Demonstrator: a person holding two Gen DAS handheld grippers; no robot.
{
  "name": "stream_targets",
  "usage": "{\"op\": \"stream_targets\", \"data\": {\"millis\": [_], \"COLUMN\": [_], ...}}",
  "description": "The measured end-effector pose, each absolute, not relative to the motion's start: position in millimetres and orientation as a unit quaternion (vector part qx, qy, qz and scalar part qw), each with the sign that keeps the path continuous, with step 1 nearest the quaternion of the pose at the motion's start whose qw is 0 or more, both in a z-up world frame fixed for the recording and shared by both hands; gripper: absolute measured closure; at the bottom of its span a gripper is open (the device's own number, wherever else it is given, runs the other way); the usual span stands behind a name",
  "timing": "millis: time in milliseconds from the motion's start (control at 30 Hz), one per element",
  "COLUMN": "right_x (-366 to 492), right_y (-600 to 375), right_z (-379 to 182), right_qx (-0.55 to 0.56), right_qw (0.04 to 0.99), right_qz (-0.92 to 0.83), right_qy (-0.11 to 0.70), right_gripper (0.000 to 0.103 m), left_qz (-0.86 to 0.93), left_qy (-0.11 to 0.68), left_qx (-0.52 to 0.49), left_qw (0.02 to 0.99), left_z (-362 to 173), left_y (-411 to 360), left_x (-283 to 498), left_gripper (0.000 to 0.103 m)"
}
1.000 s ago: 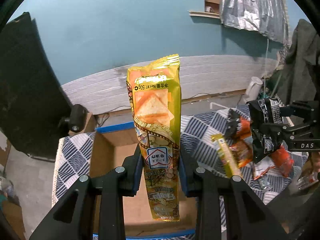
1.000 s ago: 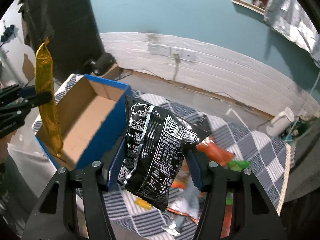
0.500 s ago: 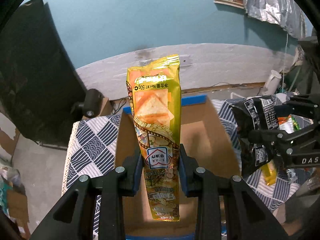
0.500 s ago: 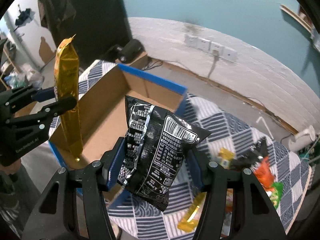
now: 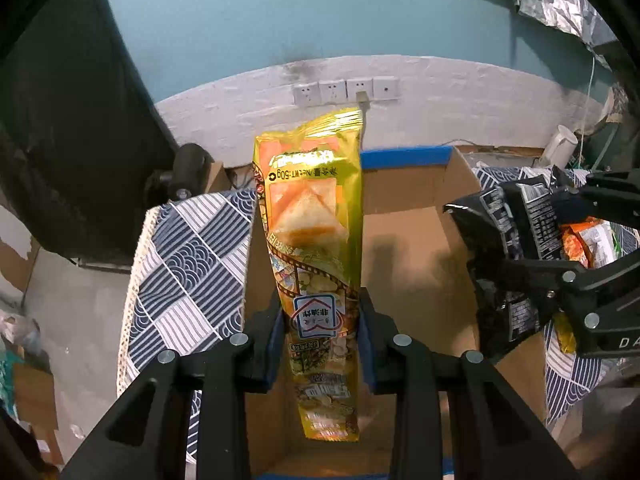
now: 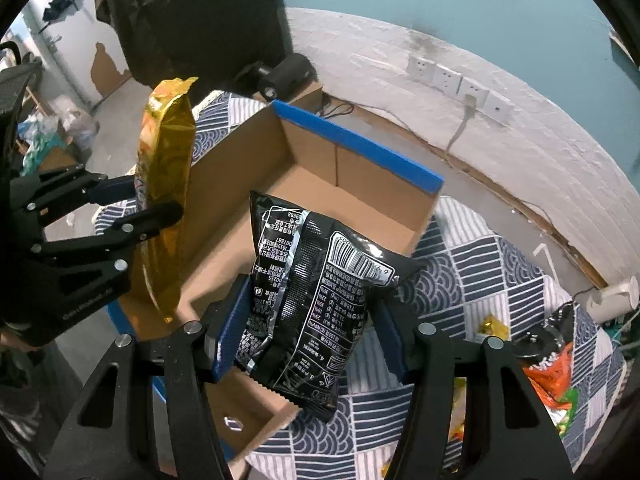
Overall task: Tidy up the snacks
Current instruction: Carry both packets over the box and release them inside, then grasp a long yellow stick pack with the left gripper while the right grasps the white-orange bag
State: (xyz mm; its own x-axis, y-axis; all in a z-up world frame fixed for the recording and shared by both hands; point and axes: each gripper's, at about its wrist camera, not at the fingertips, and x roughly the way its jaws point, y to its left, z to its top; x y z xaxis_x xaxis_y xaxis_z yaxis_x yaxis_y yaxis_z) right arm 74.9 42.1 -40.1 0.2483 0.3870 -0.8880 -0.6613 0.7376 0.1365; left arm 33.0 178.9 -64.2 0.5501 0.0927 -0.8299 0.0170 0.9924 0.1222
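Note:
My left gripper point(image 5: 320, 332) is shut on a tall yellow snack bag point(image 5: 314, 248), which hangs upright over the open cardboard box point(image 5: 416, 240) with a blue rim. My right gripper point(image 6: 308, 332) is shut on a black snack bag point(image 6: 316, 300) with a barcode, held above the box's near right corner point(image 6: 264, 396). In the right wrist view the left gripper point(image 6: 132, 204) and the yellow bag point(image 6: 164, 200) hang over the box's left side. The left wrist view shows the black bag point(image 5: 508, 264) at the box's right wall. The box floor looks bare.
The box sits on a blue and white patterned cloth point(image 6: 492, 280). Several loose snack packets point(image 6: 548, 372) lie on the cloth to the right. A black device point(image 6: 284, 74) stands behind the box. A white wall with sockets point(image 6: 460, 84) runs behind.
Both grippers have swung left and dropped toward the box, still gripping their bags. The box now lies under both; the loose packets have slid to the right edge of view.

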Motion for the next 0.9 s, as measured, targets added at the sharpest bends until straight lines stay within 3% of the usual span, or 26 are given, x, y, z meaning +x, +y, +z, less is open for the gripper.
{"op": "stream_targets", "data": {"millis": [67, 133, 200, 300, 367, 900], "right_x": [76.0, 76.6, 76.7, 77.8, 78.0, 68.3], "right_y": [43.2, 42.0, 38.8, 32.8, 24.0, -83.5], "right_z": [-42.2, -42.4, -41.1, -38.0, -34.7, -28.7], "right_qx": [-0.131, -0.130, -0.129, -0.128, -0.124, -0.088], "right_qw": [0.776, 0.776, 0.780, 0.786, 0.790, 0.818], "right_qz": [0.338, 0.333, 0.327, 0.317, 0.310, 0.225], "right_qy": [0.516, 0.519, 0.517, 0.516, 0.515, 0.522], "right_gripper": [0.043, 0.036, 0.030, 0.030, 0.030, 0.026], "left_qz": [0.017, 0.022, 0.026, 0.035, 0.036, -0.021], "left_qy": [0.481, 0.483, 0.477, 0.470, 0.465, 0.451], "left_qx": [0.054, 0.065, 0.076, 0.082, 0.083, 0.122], "left_qw": [0.875, 0.873, 0.875, 0.878, 0.881, 0.884], "left_z": [-67.3, -69.5, -68.3, -64.3, -61.8, -42.0], "left_y": [177.8, 175.4, 172.2, 169.7, 168.2, 96.4], "left_x": [33.5, 33.2, 32.5, 31.7, 31.9, 26.2], "left_gripper": [0.068, 0.066, 0.059, 0.044, 0.040, 0.035]}}
